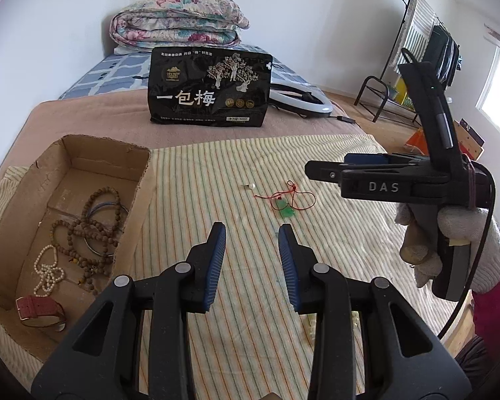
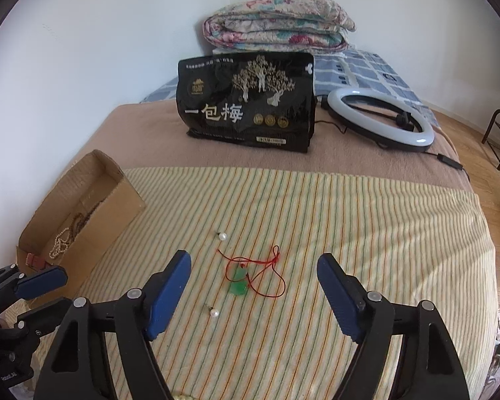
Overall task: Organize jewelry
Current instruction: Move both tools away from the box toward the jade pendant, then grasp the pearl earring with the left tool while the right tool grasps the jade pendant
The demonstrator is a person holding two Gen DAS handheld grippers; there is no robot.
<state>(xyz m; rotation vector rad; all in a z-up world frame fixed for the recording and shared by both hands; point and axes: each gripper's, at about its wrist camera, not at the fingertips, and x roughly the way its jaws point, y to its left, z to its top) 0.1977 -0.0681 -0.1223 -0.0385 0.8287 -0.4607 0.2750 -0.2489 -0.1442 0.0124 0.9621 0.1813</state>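
1. Right hand-held gripper (image 2: 253,295): jaws apart, empty, above green pendant (image 2: 238,281) mid-bed.
2. Left hand-held gripper (image 1: 251,266): apart, empty.
3. Advice: pinch pendant, not cord; carry to cardboard box (image 1: 135,180) at bed's left edge.

tools (image 2: 253,295): black, blue pads | glove (image 1: 463,233): white | sleeve (image 1: 496,300): magenta

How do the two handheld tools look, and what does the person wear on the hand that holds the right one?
Both tools are black plastic clamps with grey rivets and blue ribbed pads. The left tool shows only this. The right tool, seen from the side in the left wrist view, bears white letters "DAS", a black cable and a tall black mount. A whitish knitted glove and a magenta sleeve cover the hand and arm.
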